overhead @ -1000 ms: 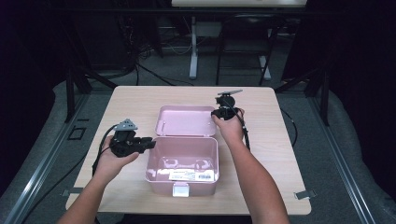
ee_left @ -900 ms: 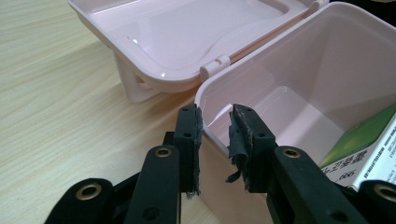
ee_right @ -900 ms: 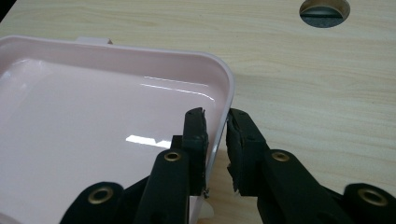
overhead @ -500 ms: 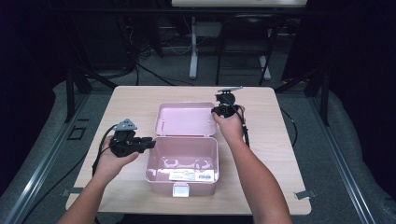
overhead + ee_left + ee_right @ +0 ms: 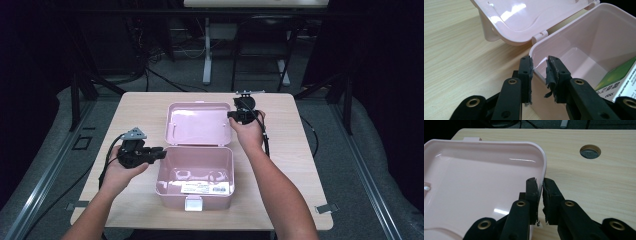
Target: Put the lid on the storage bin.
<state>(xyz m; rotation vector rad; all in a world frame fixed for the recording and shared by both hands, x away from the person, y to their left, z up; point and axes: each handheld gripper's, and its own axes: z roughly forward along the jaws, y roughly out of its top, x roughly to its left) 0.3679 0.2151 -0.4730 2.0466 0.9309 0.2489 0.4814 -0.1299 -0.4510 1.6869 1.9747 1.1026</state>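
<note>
At the middle of the wooden surface [image 5: 140, 112] stood a pink box [image 5: 195, 172], its long axis running left to right in the high view and its open top facing up. Its hinged lid [image 5: 199, 124] was swung back toward the far edge, inner face up. The left hand-held gripper [image 5: 539, 75] straddled the box's left wall, one jaw outside and one inside, closed on the rim. The right hand-held gripper [image 5: 540, 195] had just been closing with the lid's right edge between its jaws, and its pads pressed on that edge. A labelled carton [image 5: 621, 82] lay inside the box.
</note>
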